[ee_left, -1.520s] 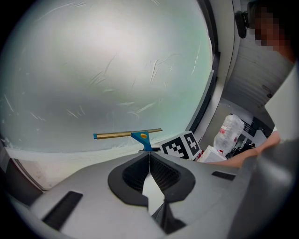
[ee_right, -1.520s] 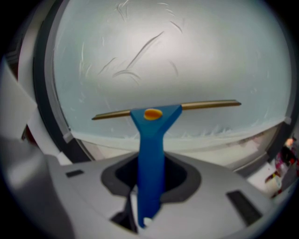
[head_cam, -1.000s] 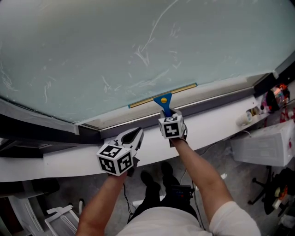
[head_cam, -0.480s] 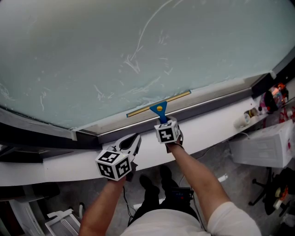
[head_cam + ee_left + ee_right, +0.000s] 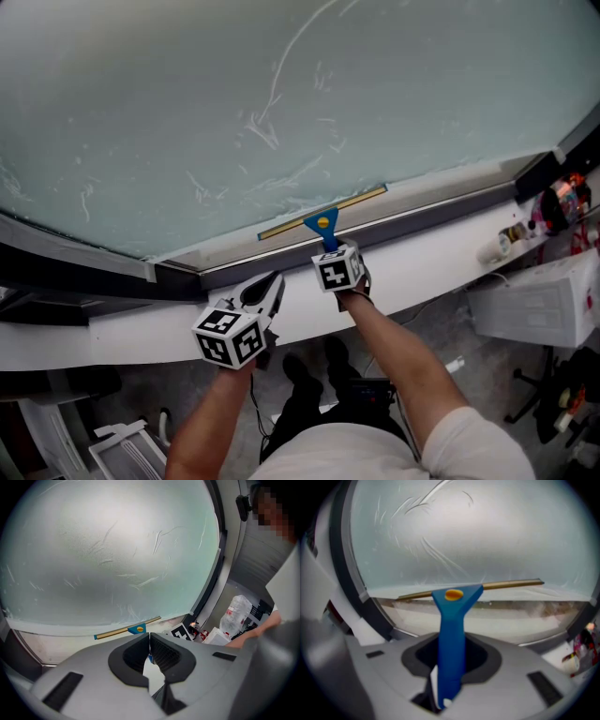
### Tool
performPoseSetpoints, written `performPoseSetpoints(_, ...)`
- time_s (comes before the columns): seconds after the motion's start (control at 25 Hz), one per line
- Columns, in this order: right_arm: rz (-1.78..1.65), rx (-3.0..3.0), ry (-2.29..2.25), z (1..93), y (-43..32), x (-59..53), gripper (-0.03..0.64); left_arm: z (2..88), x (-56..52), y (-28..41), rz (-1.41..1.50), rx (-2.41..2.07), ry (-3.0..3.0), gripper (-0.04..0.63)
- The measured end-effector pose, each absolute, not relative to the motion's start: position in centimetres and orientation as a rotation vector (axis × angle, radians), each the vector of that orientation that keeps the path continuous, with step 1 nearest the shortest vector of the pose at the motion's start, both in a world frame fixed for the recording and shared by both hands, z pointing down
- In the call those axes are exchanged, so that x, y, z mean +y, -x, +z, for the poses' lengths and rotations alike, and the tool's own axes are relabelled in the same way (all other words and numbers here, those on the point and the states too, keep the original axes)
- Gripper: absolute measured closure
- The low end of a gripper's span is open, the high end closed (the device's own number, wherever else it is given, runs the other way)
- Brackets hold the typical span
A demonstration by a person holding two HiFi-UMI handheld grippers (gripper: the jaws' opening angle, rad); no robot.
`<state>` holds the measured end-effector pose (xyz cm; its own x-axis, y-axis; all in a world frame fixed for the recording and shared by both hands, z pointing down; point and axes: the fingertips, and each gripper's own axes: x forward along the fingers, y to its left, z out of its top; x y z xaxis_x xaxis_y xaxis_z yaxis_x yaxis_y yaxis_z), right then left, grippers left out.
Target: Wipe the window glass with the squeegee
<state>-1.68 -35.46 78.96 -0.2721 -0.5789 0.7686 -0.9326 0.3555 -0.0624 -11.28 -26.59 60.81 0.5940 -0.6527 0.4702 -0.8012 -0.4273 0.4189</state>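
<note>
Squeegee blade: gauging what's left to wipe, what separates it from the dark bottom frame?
Only a narrow pale strip, nothing else; the right gripper view shows it.

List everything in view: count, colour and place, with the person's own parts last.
window glass: one, pale grey-green with streaks, fills the upper head view
squeegee: one, blue handle with a yellowish blade bar, blade at the bottom edge of the glass
window frame: one, dark, runs under the glass
sill: one, white, below the frame
small items: several, mixed colours, right end of the sill, too small to name
box: one, white, lower right, below the sill
left gripper: one, grey, jaws together and empty, over the sill left of the squeegee
right gripper: one, grey, clamped on the squeegee handle
forearms: two, bare, bottom centre
</note>
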Motion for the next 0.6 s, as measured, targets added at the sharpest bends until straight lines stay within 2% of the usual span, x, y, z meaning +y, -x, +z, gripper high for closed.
performPoseSetpoints(0.28,0.712,-1.947,-1.294,78.2,0.6,-32.4,0.488,60.3,-24.8,10.3,0.289,-1.101,-2.231,0.568)
performPoseSetpoints(0.6,0.745,-1.941,-1.376,73.5,-2.2,-27.4,0.488,57.9,-21.6,8.2,0.247,-0.988,-2.322,0.568)
